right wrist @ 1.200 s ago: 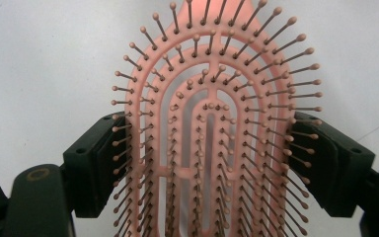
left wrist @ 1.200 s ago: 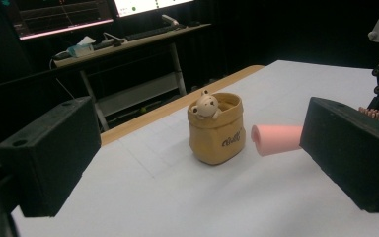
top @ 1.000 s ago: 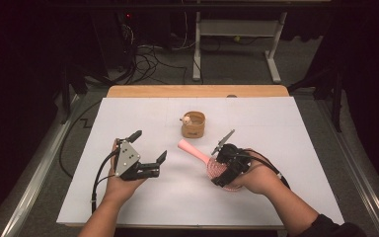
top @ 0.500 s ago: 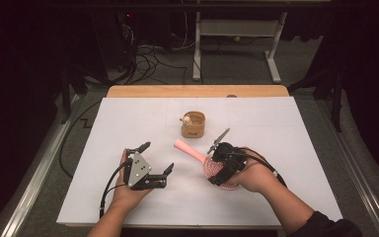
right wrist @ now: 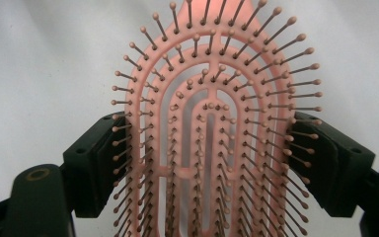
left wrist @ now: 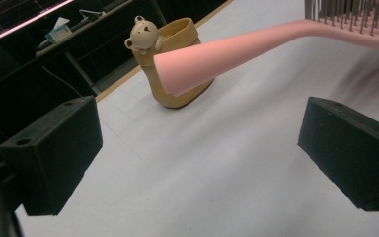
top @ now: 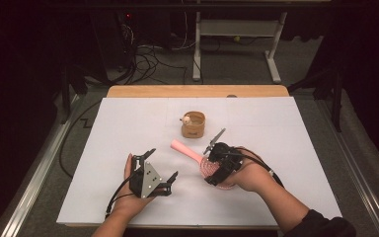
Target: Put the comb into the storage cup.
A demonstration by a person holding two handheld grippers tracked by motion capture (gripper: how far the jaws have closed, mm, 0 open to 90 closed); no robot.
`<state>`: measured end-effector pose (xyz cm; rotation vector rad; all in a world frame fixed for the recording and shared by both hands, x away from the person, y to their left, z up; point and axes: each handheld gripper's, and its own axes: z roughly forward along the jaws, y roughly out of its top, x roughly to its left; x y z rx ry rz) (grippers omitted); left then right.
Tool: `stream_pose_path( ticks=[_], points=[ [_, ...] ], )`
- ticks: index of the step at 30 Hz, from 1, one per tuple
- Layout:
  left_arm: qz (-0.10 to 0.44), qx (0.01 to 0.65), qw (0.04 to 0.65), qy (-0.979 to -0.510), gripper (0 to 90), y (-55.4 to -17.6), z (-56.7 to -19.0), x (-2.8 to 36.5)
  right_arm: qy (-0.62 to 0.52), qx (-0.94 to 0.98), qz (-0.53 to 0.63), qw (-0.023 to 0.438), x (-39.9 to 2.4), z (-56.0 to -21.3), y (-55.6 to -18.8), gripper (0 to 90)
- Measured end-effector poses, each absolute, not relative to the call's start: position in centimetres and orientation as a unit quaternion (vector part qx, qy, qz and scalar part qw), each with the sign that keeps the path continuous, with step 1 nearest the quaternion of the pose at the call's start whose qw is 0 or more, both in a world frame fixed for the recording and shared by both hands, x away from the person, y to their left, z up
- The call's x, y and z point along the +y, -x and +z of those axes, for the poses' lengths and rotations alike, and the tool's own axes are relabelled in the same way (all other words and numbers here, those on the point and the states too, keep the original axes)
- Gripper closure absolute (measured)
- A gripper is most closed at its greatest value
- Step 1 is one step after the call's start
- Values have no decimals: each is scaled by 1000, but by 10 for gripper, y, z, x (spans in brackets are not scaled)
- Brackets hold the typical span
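While right gripper (right wrist: 207, 163) clamps pink hairbrush (right wrist: 212, 128) head (bristles close-up), left gripper (left wrist: 202, 148) gapes empty

White sheet (top: 128, 128) covered tabletop; wooden edge (top: 197, 91) showed at far side. Tan bear-faced cup (top: 193, 124) stood upright near sheet's middle. Beyond table: tangled cables (top: 148, 54) on floor, white stand legs (top: 237, 37).

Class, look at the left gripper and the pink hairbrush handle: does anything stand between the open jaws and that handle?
Nothing visible does. The left gripper has open jaws over bare white table, and the pink hairbrush handle hangs ahead, above the gap. The bear cup stands behind the handle, not in front.
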<state>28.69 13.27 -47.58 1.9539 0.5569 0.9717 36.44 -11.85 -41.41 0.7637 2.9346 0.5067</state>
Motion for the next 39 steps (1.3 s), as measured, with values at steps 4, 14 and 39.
stream_pose_path(
  ticks=[4,14,39],
  points=[
    [406,212,408,-790,39,-285,-479,130,-243,956,160,33,-115,-415,-365,203],
    [439,189,364,-799,48,-281,-483,121,-228,961,154,32,-107,-419,-365,203],
    [488,127,301,-809,55,-275,-491,102,-204,968,142,27,-88,-420,-361,203]
  ],
)
